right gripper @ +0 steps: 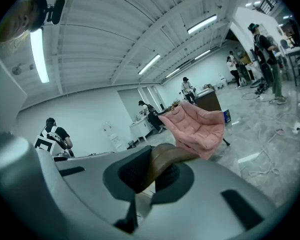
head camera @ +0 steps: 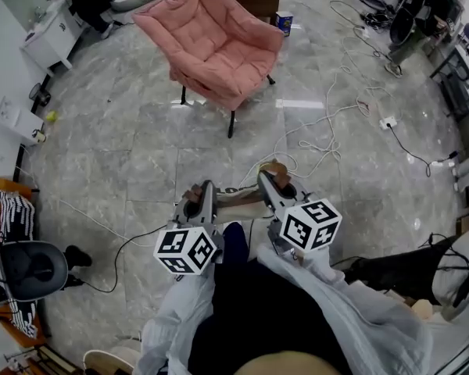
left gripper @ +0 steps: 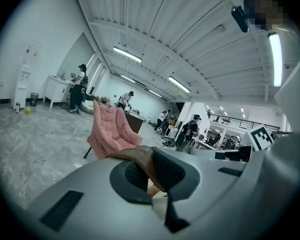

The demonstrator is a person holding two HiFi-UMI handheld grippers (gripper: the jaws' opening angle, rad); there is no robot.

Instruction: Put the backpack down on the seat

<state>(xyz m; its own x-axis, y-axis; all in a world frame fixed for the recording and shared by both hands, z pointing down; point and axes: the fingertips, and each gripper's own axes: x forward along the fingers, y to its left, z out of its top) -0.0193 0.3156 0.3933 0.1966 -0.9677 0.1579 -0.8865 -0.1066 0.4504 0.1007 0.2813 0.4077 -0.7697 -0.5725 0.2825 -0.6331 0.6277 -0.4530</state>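
Note:
The seat is a pink padded chair (head camera: 215, 41) on thin black legs, standing on the marble floor ahead of me; it also shows in the left gripper view (left gripper: 112, 131) and the right gripper view (right gripper: 197, 126). A brown strap (head camera: 241, 198) of the backpack runs between my two grippers. My left gripper (head camera: 197, 200) is shut on one end of the strap (left gripper: 140, 156). My right gripper (head camera: 272, 181) is shut on the other end (right gripper: 162, 159). Both are held close to my body, well short of the chair. The backpack's body is hidden below the grippers.
White cables (head camera: 328, 131) and a power strip (head camera: 388, 122) lie on the floor right of the chair. A small blue box (head camera: 284, 22) sits behind it. A black office chair (head camera: 31, 270) stands at my left. Several people stand at desks far off.

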